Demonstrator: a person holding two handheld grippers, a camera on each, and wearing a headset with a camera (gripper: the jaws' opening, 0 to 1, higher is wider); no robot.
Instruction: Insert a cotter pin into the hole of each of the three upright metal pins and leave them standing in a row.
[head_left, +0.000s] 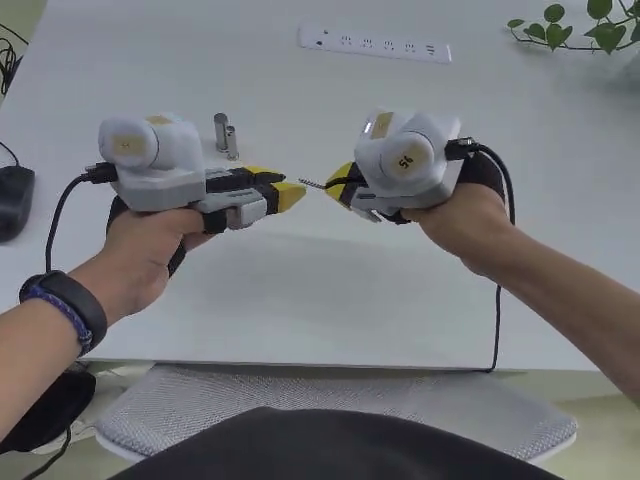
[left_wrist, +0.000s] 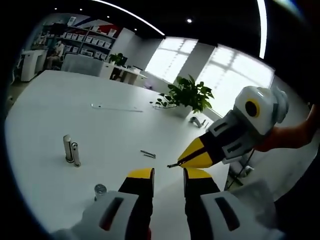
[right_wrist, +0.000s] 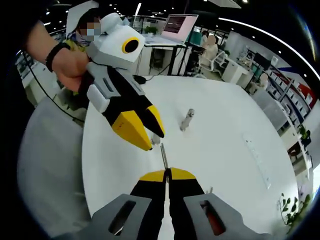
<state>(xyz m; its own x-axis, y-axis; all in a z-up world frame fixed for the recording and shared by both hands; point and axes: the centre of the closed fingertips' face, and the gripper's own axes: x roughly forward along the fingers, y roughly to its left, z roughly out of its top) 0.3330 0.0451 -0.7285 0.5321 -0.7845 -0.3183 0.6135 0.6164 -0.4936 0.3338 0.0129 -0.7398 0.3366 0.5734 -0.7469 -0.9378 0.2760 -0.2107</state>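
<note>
Now | right claw (right_wrist: 166, 173) pinching one cotter pin (right_wrist: 163, 157) | left claw (left_wrist: 169, 174) narrowly parted | three metal pins (left_wrist: 67, 148) upright

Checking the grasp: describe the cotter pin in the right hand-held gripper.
The cotter pin is a thin, grey metal sliver. One end is clamped between the shut yellow tips of the right hand-held gripper; the free end sticks out along them, above the table, close to the tips of the left hand-held gripper.

A power strip (head_left: 375, 44) lay near the far edge of the white table (head_left: 300, 290). A plant (head_left: 585, 25) showed far right, a black device (head_left: 12, 200) at the left edge.
</note>
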